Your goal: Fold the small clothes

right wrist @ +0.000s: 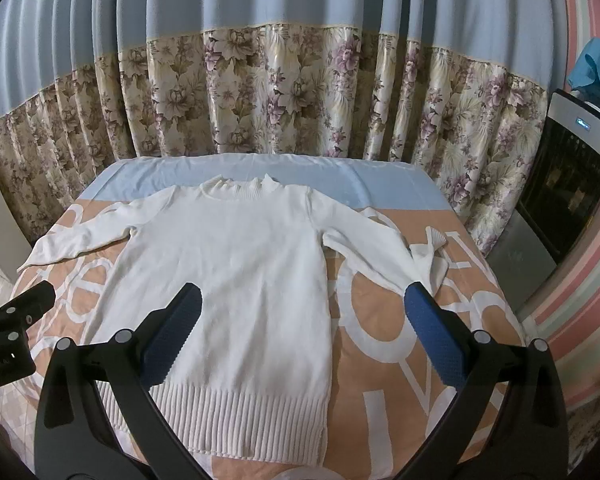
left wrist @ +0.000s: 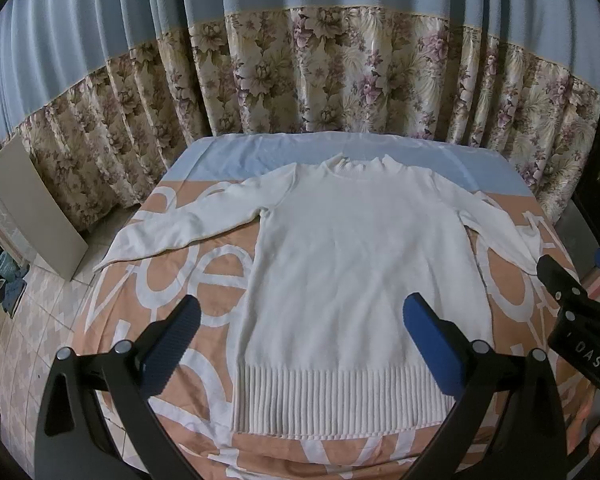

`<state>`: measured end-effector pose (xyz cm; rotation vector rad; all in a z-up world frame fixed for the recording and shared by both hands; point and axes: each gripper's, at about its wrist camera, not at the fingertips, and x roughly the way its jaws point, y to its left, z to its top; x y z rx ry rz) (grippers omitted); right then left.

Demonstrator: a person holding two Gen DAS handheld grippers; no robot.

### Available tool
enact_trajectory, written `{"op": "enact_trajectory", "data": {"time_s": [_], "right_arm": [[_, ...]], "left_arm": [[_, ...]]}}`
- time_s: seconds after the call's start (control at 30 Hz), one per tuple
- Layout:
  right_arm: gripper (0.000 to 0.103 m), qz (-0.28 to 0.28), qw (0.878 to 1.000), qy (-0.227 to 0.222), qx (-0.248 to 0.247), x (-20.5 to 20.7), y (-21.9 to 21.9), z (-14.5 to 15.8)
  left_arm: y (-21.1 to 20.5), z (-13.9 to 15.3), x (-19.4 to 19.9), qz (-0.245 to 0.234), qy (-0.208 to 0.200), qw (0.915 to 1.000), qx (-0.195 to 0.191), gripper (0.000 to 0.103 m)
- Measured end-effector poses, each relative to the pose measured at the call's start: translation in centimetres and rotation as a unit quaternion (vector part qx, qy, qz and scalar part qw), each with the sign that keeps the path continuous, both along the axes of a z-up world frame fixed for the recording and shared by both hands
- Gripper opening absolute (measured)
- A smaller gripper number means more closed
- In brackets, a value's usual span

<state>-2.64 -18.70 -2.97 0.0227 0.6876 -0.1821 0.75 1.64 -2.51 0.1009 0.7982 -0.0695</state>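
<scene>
A white knit sweater [left wrist: 356, 264] [right wrist: 236, 272] lies flat and face up on a table, collar far, ribbed hem near. Its left sleeve [left wrist: 172, 232] stretches out toward the table's left edge. Its right sleeve [right wrist: 380, 256] runs down to the right, the cuff folded back on itself. My left gripper [left wrist: 302, 320] hovers open above the lower body of the sweater, holding nothing. My right gripper [right wrist: 304, 312] hangs open over the sweater's lower right side, one blue pad [right wrist: 432, 332] near the right sleeve. Each gripper shows at the edge of the other's view.
The table wears an orange cloth [left wrist: 188, 280] with big white letters and a pale blue band at the far end. Floral and blue curtains [left wrist: 300, 80] hang close behind. A white board [left wrist: 32, 212] leans at the left; a dark appliance [right wrist: 568, 184] stands at the right. Tiled floor [left wrist: 40, 320] lies left.
</scene>
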Motion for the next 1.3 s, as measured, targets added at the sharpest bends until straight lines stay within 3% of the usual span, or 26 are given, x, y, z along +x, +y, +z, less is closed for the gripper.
{"op": "enact_trajectory", "data": {"time_s": [0.87,1.3], "right_arm": [[0.100,0.001,1.000,0.003,0.001,0.3,0.6,0.6],[0.100,0.004,1.000,0.013,0.001,2.4,0.0,-1.3]], "left_arm": [[0.2,-0.2,0.1,0.001,0.003,1.0000,0.001,0.101],[2.1,-2.0,1.7,0.016,0.016,0.9997,0.003,0.101]]}}
